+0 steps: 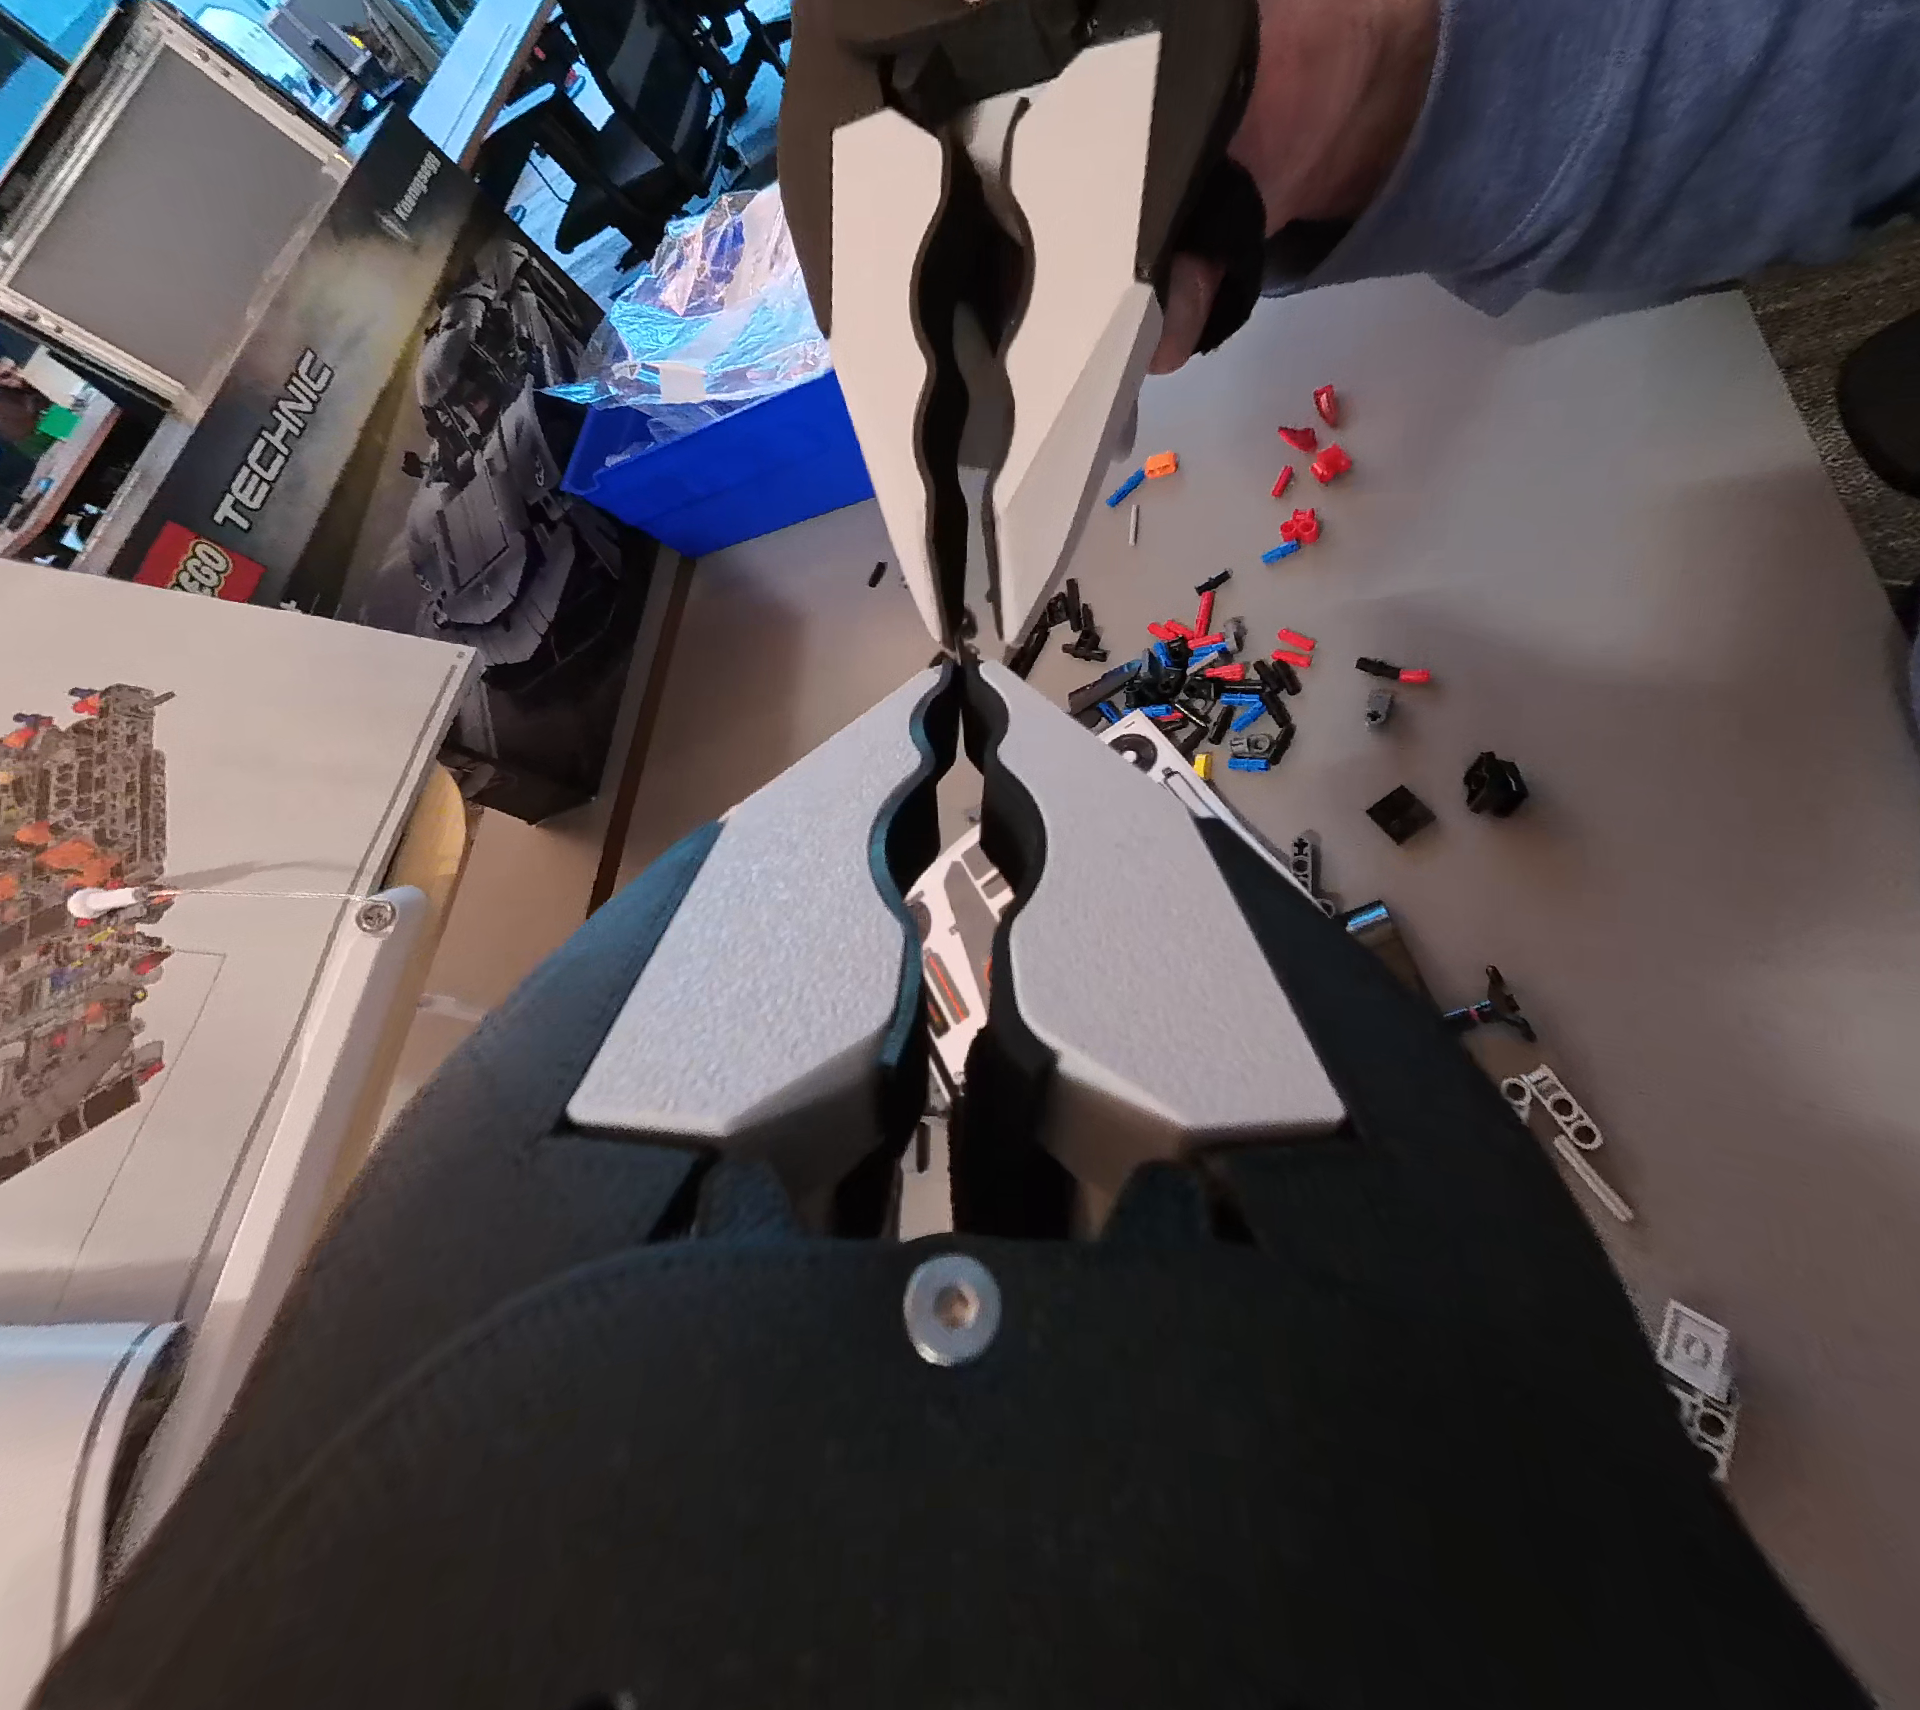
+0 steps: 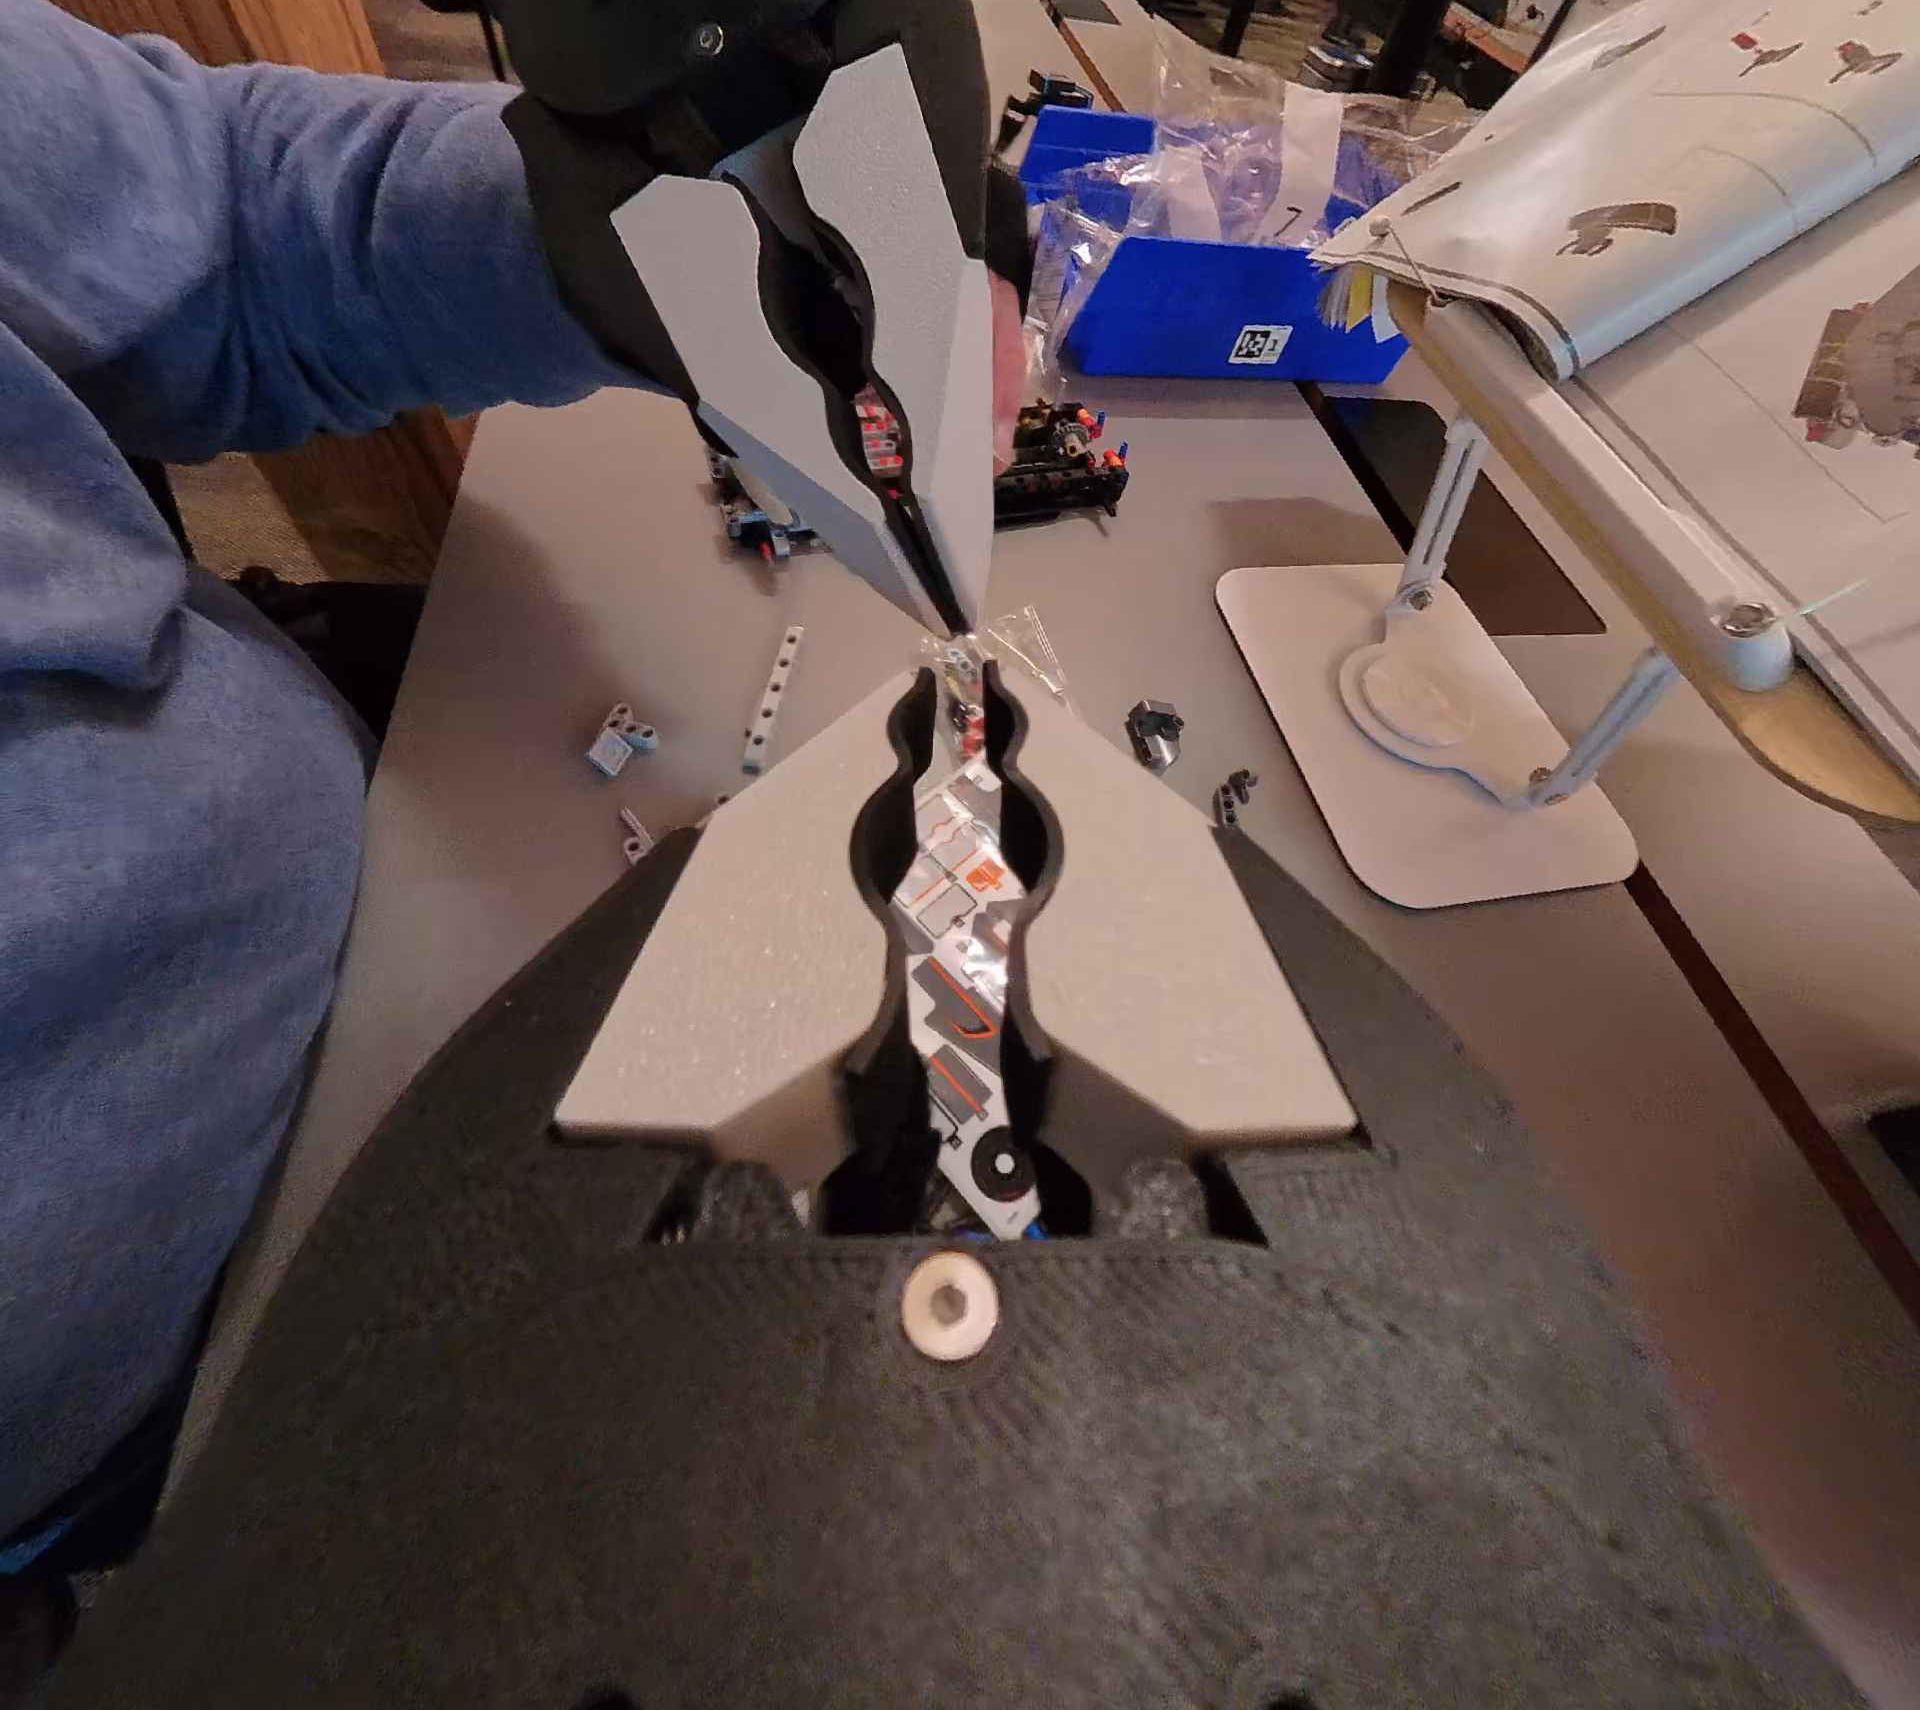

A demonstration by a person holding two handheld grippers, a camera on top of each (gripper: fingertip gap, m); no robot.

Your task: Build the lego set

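A small clear plastic bag (image 2: 982,647) with tiny red and black Lego pieces hangs between the two grippers above the table. My left gripper (image 1: 964,673) is shut on it. In the right wrist view the left gripper (image 2: 961,626) comes down from above and pinches the bag's top. My right gripper (image 2: 956,678) is shut on the bag just below, tip to tip with the left. In the left wrist view the right gripper (image 1: 977,637) points down at my tips and the bag is hardly visible.
A sticker sheet (image 2: 956,933) lies under the grippers. Loose red, blue and black pieces (image 1: 1216,694) are spread on the table. A blue bin (image 2: 1195,310) with plastic bags, a part-built assembly (image 2: 1060,455), the set's box (image 1: 416,413) and a booklet on a stand (image 2: 1714,154) surround them. Both grippers' tips are close together, under 4 cm apart.
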